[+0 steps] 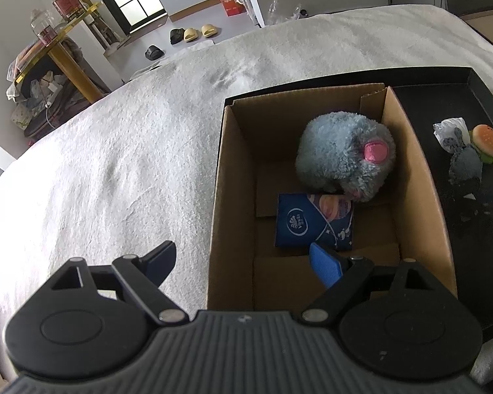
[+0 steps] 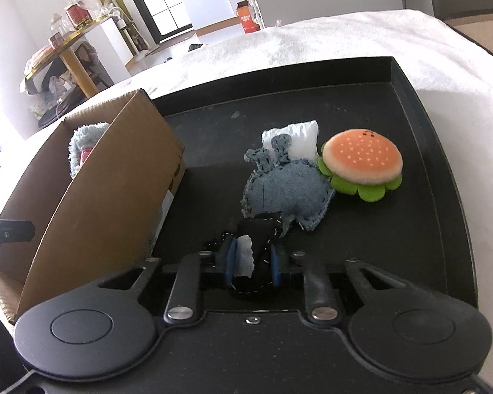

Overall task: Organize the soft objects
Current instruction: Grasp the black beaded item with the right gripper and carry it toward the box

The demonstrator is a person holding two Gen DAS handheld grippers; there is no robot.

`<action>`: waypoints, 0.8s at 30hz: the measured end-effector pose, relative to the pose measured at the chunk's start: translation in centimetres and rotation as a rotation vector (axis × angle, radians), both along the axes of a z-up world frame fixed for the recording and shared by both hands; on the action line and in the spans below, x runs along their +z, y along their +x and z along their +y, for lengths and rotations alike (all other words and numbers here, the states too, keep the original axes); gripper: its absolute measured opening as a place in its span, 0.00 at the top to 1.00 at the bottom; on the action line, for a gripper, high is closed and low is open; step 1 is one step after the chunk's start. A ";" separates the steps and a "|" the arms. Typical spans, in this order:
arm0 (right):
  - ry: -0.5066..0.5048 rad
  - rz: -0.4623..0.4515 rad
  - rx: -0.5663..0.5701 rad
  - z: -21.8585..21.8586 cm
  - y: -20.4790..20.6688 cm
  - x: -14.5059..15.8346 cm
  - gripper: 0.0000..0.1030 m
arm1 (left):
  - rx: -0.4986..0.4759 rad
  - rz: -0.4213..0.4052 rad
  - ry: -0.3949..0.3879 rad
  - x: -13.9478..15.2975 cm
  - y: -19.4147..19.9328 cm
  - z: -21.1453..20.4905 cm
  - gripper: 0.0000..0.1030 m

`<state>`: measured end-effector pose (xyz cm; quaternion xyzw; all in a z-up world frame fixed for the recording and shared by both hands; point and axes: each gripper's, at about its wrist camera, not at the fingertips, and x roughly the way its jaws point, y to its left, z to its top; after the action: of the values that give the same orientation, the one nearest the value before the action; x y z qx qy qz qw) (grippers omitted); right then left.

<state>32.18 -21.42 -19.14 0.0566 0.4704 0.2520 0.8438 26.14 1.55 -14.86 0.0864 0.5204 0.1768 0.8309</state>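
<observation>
A cardboard box [image 1: 328,197] is seen standing in the left part of a black tray [image 2: 410,197], which is laid on a bed covered with a white blanket [image 1: 131,147]. The box appears to be used as the collecting place for the soft things: a fluffy grey-blue plush [image 1: 345,157] is already lodged in its far corner, toward 1 o'clock in the left wrist view, and a blue tissue pack [image 1: 312,226] is lying flat on the box floor just in front of it, its far edge tucked under the plush.

The left tool [image 1: 243,259] is held with its fingers spread wide, nothing between them; one finger is over the blanket at 9 o'clock of the box, the other inside the box near the tissue pack. It is judged to be kept idle there, or ready to steady the box wall.

The right tool [image 2: 251,259] is pressed together on a dark stitched fabric toy [image 2: 263,243], a white scrap showing between the pads. The toy is gripped low at the near edge of the tray, presumably so that it can be lifted over the box wall at 9 o'clock.

Left unsorted on the tray are a denim fabric toy [image 2: 289,190], a small white pillow [image 2: 299,141] behind it at 12 o'clock, and a burger plush [image 2: 361,161] touching the denim at 2 o'clock. Roughly half the work is judged to be outstanding.
</observation>
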 end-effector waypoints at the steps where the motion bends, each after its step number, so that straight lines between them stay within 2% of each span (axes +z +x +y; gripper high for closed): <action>1: -0.001 0.004 -0.002 -0.1 -0.1 0.1 0.80 | 0.000 -0.001 0.000 0.0 0.0 0.0 0.15; 6: -0.022 0.009 -0.002 -0.2 -0.7 0.8 0.81 | -0.002 -0.008 -0.007 0.2 -0.2 0.0 0.15; 24: -0.088 -0.085 -0.035 -0.3 -3.5 5.6 0.80 | 0.005 -0.034 -0.071 1.3 -1.8 1.0 0.15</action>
<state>28.68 -21.72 -13.52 0.0170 0.4436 0.2187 0.8690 24.33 2.51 -13.61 0.0526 0.5126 0.1614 0.8417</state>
